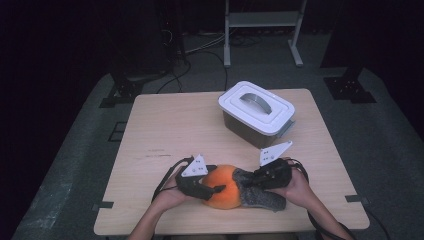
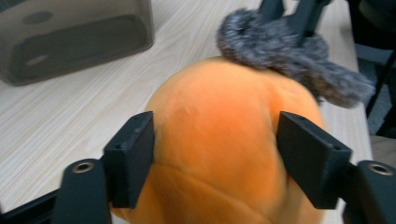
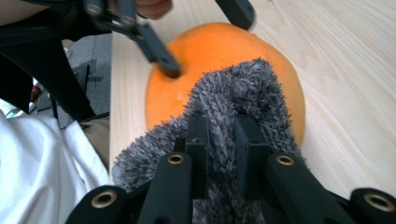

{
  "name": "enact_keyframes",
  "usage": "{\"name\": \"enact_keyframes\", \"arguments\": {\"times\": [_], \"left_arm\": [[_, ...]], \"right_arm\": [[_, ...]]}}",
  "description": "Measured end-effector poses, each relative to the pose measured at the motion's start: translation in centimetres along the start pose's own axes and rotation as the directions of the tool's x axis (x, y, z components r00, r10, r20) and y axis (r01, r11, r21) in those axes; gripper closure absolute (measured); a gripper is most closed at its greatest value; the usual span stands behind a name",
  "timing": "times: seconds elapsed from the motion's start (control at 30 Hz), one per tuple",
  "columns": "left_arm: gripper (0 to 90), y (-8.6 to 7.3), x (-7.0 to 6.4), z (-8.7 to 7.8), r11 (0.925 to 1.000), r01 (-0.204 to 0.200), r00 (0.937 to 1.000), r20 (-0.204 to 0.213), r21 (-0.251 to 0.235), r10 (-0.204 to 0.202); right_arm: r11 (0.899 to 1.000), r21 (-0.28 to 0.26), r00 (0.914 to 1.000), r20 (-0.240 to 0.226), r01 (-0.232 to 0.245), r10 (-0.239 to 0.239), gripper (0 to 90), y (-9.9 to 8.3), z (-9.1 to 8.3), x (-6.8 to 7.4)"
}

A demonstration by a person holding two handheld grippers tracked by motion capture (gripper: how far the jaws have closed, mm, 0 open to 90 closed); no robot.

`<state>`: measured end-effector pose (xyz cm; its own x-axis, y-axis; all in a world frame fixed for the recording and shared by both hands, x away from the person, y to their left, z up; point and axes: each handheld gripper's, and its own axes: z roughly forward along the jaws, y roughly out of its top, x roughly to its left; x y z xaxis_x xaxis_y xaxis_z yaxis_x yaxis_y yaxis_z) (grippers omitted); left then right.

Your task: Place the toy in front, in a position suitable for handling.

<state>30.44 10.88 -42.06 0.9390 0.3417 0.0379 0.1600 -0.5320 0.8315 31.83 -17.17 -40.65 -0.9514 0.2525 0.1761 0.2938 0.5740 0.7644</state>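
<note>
Plush (image 1: 223, 187) lies lengthwise between our grippers: left gripper (image 1: 206, 189) clamps its orange body, right gripper (image 1: 251, 181) pinches the grey fur (image 3: 233, 98) just ahead.

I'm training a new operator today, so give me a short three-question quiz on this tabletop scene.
1. True or false: the left gripper has its jaws on either side of the orange plush.
2. What does the right gripper pinch? A) grey furry piece B) cable C) lid handle
3. Fill in: the white lid sits ___ the storage box.

Key: 1 true; 2 A; 3 on, closed.
</note>
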Motion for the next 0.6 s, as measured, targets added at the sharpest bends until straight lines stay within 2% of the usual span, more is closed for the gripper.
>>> {"name": "enact_keyframes", "arguments": {"times": [0.17,0.27,0.37,0.43,0.6], "left_arm": [[26.1,0.0,0.0,-0.4,0.9998,-0.015,0.9994,0.030,0.015,0.015],[33.3,0.0,-0.2,-0.2,0.9995,-0.018,0.9994,0.029,0.025,0.017],[40.1,0.1,-0.4,0.0,0.9996,-0.007,0.9998,0.021,0.026,0.007],[41.8,0.4,-0.6,0.2,0.9999,-0.002,1.0000,0.009,0.012,0.002],[42.3,1.0,-1.1,0.8,0.9993,0.038,0.9986,-0.036,0.005,-0.038]], "right_arm": [[1.000,0.001,0.9993,0.029,-0.023,0.023,77.1,-0.5,-0.2,-1.0],[0.999,0.002,0.9988,0.034,-0.037,0.037,77.1,-0.6,-0.2,-1.4],[1.000,-0.021,0.9993,0.036,-0.010,0.010,77.3,0.1,-0.5,-0.9],[0.999,-0.052,0.9998,0.014,0.016,-0.016,77.4,0.9,-0.6,-0.1],[0.997,-0.029,0.9962,0.043,0.078,-0.076,77.3,1.8,0.2,1.3]]}}
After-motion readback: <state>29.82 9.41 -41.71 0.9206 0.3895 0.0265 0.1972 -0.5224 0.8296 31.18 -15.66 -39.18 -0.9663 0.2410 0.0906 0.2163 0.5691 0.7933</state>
